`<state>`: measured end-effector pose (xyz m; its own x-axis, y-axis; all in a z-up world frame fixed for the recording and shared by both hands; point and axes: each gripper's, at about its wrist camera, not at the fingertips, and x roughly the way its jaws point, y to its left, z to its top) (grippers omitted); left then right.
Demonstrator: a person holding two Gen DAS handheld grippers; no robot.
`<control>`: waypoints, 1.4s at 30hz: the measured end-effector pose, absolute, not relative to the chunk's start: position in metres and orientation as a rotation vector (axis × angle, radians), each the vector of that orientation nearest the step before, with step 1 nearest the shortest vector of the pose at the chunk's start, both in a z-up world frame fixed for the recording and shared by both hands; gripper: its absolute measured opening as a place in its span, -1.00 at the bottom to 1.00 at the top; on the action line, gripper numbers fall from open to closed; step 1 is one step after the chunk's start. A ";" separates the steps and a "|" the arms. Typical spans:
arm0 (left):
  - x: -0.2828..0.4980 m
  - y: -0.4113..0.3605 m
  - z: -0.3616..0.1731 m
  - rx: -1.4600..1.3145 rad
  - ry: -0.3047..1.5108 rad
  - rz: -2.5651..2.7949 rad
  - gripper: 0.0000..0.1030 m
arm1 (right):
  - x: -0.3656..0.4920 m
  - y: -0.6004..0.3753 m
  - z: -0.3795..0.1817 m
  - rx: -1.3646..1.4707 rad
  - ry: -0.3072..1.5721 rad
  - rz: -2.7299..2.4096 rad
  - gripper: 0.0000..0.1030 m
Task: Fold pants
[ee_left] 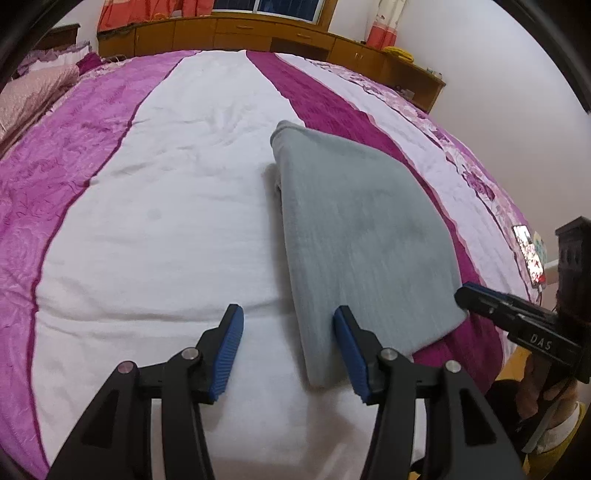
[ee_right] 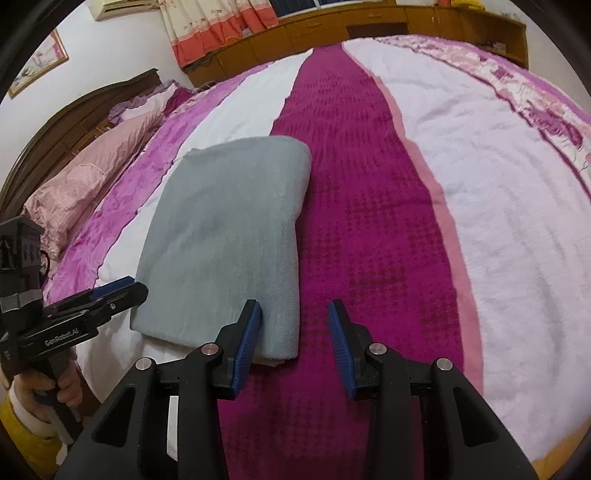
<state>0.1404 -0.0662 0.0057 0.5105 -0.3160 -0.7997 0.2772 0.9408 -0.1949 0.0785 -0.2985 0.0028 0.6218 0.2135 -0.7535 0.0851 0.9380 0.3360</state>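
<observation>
The grey pants point(ee_left: 354, 229) lie folded into a flat oblong on the bed; they also show in the right wrist view point(ee_right: 229, 236). My left gripper point(ee_left: 288, 321) is open and empty, hovering at the near left corner of the pants. My right gripper point(ee_right: 295, 317) is open and empty, over the near right edge of the pants. The right gripper shows in the left wrist view point(ee_left: 476, 299) by the pants' near right corner, and the left gripper in the right wrist view point(ee_right: 122, 291) by their near left corner.
The bed has a quilt in white point(ee_left: 166, 221), pink and magenta stripes point(ee_right: 369, 221). Pink pillows point(ee_right: 85, 184) and a dark headboard lie to the left. Wooden cabinets point(ee_left: 258, 33) line the far wall. A phone point(ee_left: 528, 254) lies near the bed's right edge.
</observation>
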 end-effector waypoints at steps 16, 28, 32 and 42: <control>0.083 -0.082 -0.005 0.034 0.981 -0.236 0.56 | 0.013 -0.269 0.004 0.273 0.851 -0.013 0.49; 0.072 -0.090 -0.031 0.083 0.983 -0.174 0.83 | 0.022 -0.265 -0.025 0.255 0.970 -0.111 0.80; 0.073 -0.089 -0.031 0.083 0.981 -0.178 0.83 | 0.024 -0.259 -0.029 0.219 0.978 -0.123 0.89; 0.073 -0.088 -0.031 0.079 0.981 -0.182 0.83 | 0.025 -0.256 -0.031 0.196 0.980 -0.136 0.91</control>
